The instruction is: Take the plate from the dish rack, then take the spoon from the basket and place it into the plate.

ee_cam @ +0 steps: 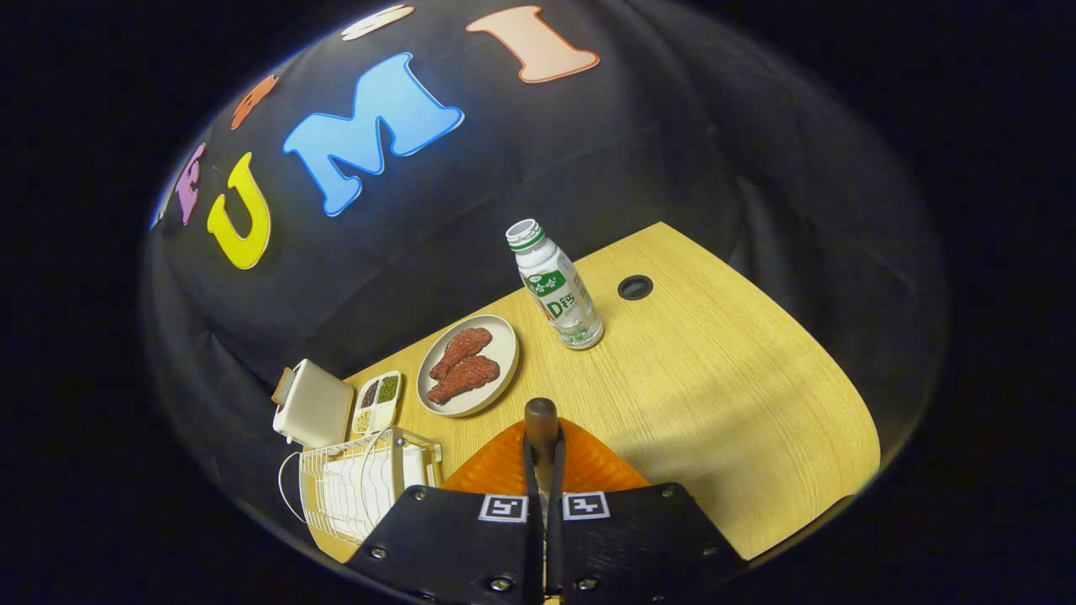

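the jaws are closed on a thin dark handle with a brown rounded end, most likely the spoon, held over an orange ribbed object that lies just under and ahead of them; whether that is the plate cannot be told. judging from this, the spoon is already taken and only the placing is left. the white dish rack sits beside the jaws, to the left. beyond them on the pale wooden bench stand a dish of meat and a bottle. black cloth walls the booth.
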`<state>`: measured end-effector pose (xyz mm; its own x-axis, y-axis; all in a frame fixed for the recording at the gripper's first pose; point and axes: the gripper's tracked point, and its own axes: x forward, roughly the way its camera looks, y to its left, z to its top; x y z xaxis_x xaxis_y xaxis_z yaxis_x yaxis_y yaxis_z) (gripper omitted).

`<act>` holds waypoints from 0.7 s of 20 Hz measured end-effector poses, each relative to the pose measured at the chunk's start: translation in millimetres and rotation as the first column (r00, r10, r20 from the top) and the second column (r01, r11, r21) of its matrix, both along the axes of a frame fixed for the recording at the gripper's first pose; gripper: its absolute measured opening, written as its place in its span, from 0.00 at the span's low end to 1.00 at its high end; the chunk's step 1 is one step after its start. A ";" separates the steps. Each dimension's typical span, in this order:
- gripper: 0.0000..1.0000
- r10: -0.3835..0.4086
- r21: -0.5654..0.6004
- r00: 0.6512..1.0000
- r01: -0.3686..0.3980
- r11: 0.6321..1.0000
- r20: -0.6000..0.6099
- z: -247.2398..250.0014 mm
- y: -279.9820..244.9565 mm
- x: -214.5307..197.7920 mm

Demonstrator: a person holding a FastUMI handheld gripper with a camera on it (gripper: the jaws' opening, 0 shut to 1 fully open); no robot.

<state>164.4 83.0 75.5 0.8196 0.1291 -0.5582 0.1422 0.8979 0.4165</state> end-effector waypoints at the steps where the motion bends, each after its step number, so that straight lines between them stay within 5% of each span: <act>1: 0.01 0.006 -0.016 1.000 -0.006 1.000 0.016 8.4 -1.2 -3.4; 8: 0.01 0.097 -0.134 0.983 -0.075 0.988 0.159 82.6 16.6 -34.5; 14: 0.01 0.279 -0.169 0.936 -0.245 0.955 0.215 111.1 98.6 -88.3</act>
